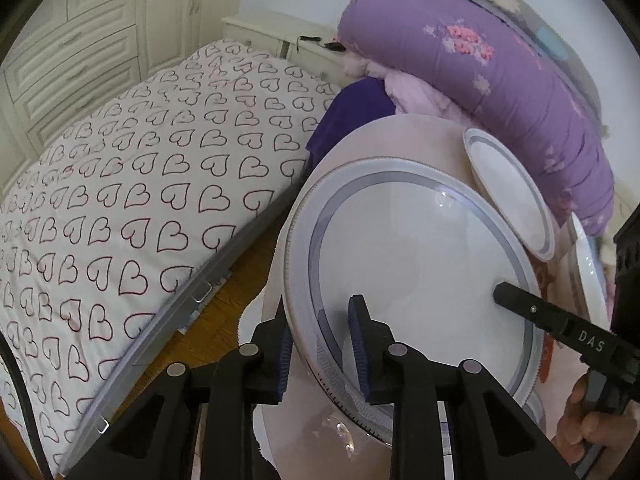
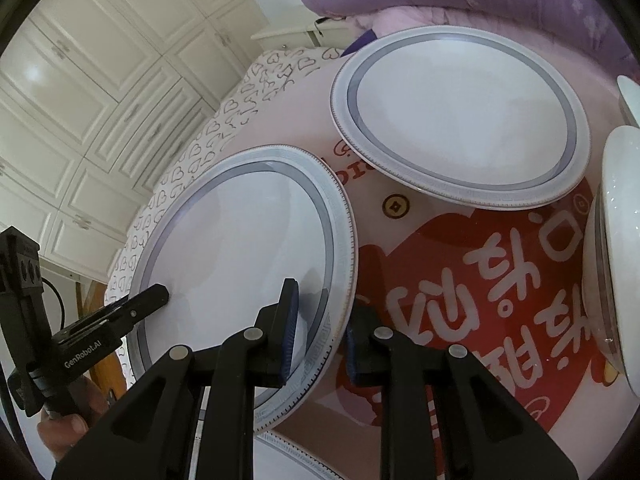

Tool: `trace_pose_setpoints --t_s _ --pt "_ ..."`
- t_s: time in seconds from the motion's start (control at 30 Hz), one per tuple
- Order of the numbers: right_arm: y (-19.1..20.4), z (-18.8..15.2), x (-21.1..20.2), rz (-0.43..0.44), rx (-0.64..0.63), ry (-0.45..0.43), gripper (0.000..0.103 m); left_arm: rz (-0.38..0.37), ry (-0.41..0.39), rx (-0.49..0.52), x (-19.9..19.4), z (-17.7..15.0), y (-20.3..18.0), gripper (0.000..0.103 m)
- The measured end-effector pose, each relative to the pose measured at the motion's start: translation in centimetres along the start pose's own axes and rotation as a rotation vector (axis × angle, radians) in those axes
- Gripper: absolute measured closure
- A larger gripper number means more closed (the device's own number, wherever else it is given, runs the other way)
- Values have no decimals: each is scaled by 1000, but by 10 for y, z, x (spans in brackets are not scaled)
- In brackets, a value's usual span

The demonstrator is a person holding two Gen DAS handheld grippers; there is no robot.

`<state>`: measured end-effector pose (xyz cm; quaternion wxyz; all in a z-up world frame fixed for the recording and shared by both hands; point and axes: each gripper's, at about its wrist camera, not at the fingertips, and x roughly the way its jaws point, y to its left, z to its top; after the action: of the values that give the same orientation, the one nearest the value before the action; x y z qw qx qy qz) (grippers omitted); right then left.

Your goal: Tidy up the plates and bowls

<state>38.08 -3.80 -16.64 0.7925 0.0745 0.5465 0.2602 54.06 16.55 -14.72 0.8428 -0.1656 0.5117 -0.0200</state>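
- Left wrist view: the left gripper (image 1: 322,344) pinches the near rim of a large white plate (image 1: 412,256) with a grey band, one blue pad (image 1: 285,354) under the rim's outer edge, the other on the plate's upper face.
- The same plate is pinched on its opposite rim by the right gripper (image 2: 320,334), seen from the right wrist view with one pad on the plate's face (image 2: 240,252) and the other outside the rim; both pairs of fingers are narrow, clamped on the rim.
- The plate sits tilted just above a round table (image 2: 460,280) covered in a pink and red printed cloth; whether its lower edge touches another rim visible beneath it cannot be told.
- A second plate (image 2: 460,116) of the same pattern lies farther back on the table, apart from the held one.
- White dishes (image 2: 618,248) stand at the table's right edge.
- A bed (image 1: 132,184) with a heart-print cover lies beside the table, and a folded purple quilt (image 1: 500,80) is behind it.
- A hand (image 2: 68,428) grips the left gripper's handle.
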Motion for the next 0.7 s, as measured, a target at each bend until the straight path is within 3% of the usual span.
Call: trace_pose_setpoints --t_s 0.7 --pt "7 -14 -30 41 -52 -106 85 -9 -103 -11 -45 -32 -1 83"
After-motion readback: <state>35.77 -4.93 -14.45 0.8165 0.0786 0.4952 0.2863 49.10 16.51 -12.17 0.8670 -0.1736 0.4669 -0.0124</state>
